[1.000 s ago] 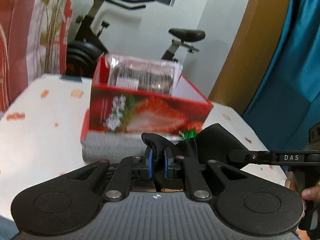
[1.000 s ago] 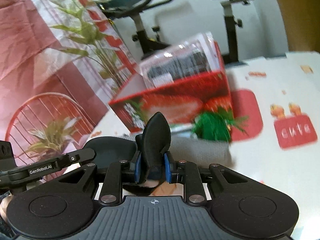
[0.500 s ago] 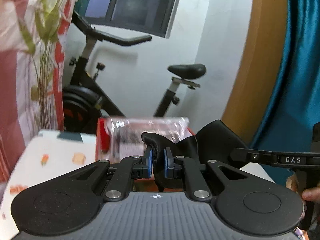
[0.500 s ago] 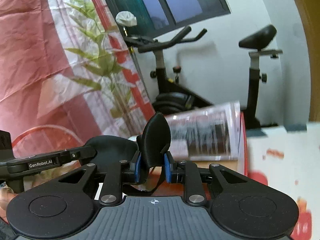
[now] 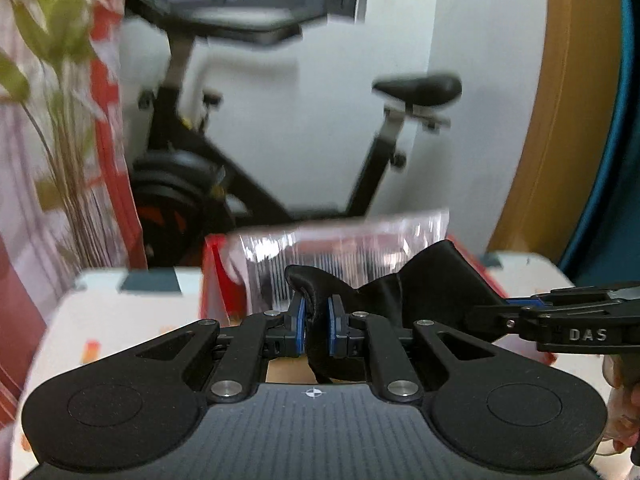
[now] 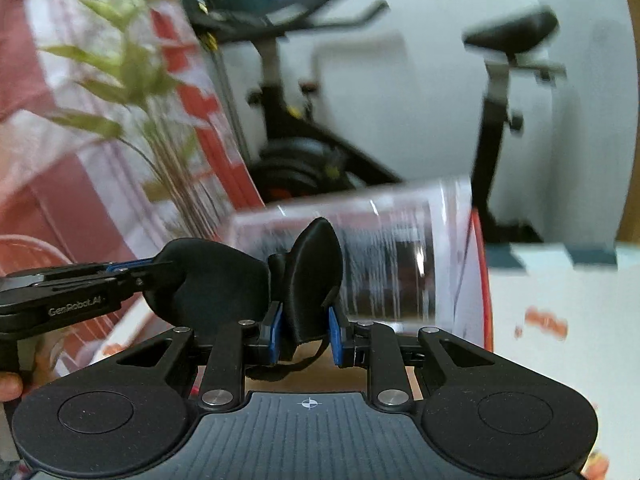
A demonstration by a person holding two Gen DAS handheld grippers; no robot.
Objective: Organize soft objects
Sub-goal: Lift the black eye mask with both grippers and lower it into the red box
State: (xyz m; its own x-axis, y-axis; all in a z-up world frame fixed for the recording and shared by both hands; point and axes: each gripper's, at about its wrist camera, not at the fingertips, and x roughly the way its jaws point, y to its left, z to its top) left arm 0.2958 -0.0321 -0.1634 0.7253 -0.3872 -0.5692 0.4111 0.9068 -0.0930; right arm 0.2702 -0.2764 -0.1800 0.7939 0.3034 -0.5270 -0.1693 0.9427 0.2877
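Black soft piece [image 5: 432, 280], matte fabric with padded, rounded lobes and a thin strap hanging below, was held between both grippers, clear of the surface. It looked like an eye mask, though that could not be confirmed. Left gripper [image 5: 316, 326] was clamped on one folded end of it, blue pads pressed tight against the fabric. Right gripper [image 6: 306, 334] was clamped on the other end, where a leaf-shaped lobe stood upright above the pads. In each wrist view the other gripper entered from the side, pinching the far lobe.

Ordering the surroundings by size: white wall [image 5: 472, 80] filled the background, with a tan curved band and teal curtain [image 5: 600, 200] at the right edge of the left view. A red-and-white drape with a green leaf print [image 6: 100, 100] covered the left side. An exercise bike [image 5: 248, 184] stood against the wall, black saddle on a silver post, dark flywheel low down. A dark window sat above it.

White sheet [image 6: 560, 340] with small orange and red prints covered the surface below. On it stood a red box [image 5: 214, 280], its contents wrapped in clear crinkled plastic [image 6: 400, 264], directly behind the held piece. Both frames were motion-blurred; print on the plastic was unreadable. Fingers of a hand [image 6: 10, 386] showed at the frame edge.
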